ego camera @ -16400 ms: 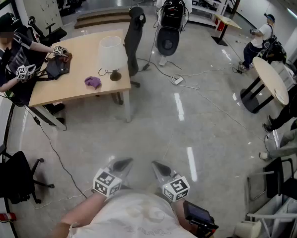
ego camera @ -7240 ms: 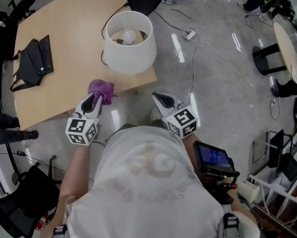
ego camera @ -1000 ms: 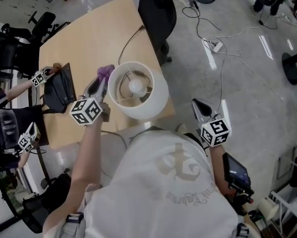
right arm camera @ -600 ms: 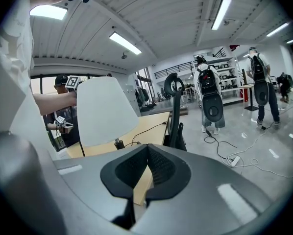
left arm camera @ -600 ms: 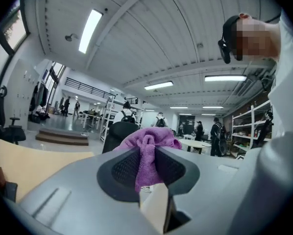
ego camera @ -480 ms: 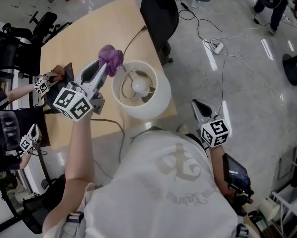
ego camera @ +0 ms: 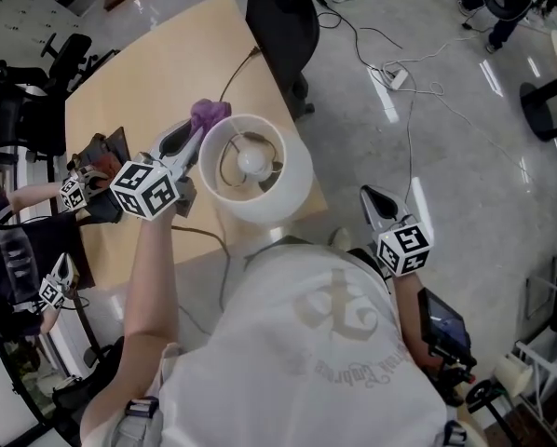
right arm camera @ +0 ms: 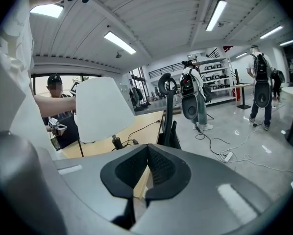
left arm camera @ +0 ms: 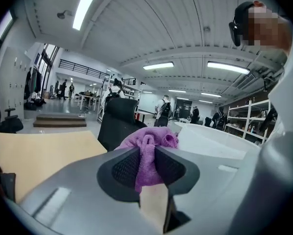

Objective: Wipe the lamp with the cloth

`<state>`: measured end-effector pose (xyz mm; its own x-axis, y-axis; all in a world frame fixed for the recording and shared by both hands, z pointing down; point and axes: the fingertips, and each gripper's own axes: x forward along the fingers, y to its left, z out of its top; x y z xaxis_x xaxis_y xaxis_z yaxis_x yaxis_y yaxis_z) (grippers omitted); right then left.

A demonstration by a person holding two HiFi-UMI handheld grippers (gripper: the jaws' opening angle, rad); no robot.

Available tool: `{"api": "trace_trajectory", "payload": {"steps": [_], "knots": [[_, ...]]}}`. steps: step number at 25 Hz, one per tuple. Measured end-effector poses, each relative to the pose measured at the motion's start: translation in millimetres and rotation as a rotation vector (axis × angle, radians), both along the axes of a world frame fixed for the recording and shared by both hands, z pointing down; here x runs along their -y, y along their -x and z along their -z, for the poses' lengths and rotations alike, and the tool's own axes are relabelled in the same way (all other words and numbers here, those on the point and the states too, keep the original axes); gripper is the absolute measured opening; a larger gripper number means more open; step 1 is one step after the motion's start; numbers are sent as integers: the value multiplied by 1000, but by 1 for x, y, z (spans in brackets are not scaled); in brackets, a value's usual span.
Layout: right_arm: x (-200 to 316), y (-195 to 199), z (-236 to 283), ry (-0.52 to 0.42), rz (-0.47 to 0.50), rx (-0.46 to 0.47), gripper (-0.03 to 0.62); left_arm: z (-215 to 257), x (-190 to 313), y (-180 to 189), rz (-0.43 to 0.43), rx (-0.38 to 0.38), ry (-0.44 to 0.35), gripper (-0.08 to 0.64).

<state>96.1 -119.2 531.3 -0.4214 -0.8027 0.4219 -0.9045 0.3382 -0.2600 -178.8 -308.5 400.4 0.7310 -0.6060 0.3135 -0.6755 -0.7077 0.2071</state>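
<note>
Head view: left gripper (ego camera: 195, 130), clenched on the cloth (ego camera: 210, 115), has risen from beside the lamp (ego camera: 280, 198) to its top rim, so wiping is probably underway; right gripper (ego camera: 370, 196) closed, empty.

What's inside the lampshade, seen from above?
A round white bulb sits inside the lampshade, with thin support wires. From above, the shade hides the lamp's stem.

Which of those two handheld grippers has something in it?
The left gripper: its jaws pinch the purple cloth beside the lampshade. The right gripper is shut on nothing.
</note>
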Motion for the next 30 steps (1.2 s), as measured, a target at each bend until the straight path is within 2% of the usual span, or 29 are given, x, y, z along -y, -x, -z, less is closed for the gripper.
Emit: {"api": "trace_trajectory", "payload": {"steps": [5, 10, 15, 18, 22, 26, 30], "knots": [[-4, -5, -2, 6, -25, -4, 12, -39, 8, 2, -11, 31, 78, 91], [-11, -7, 4, 7, -52, -1, 12, -74, 9, 13, 17, 14, 212, 92], [-14, 1, 2, 4, -71, -2, 12, -104, 11, 27, 34, 74, 271, 92], [-15, 8, 0, 1, -76, -5, 12, -99, 16, 37, 44, 83, 254, 92], [-14, 8, 3, -6, -81, -9, 12, -46, 27, 28, 5, -1, 182, 92], [-13, 6, 4, -13, -86, -6, 12, 21, 26, 0, -112, -68, 99, 92], [-12, 3, 3, -17, -90, -4, 12, 58, 18, -32, -245, -67, 37, 92]]}}
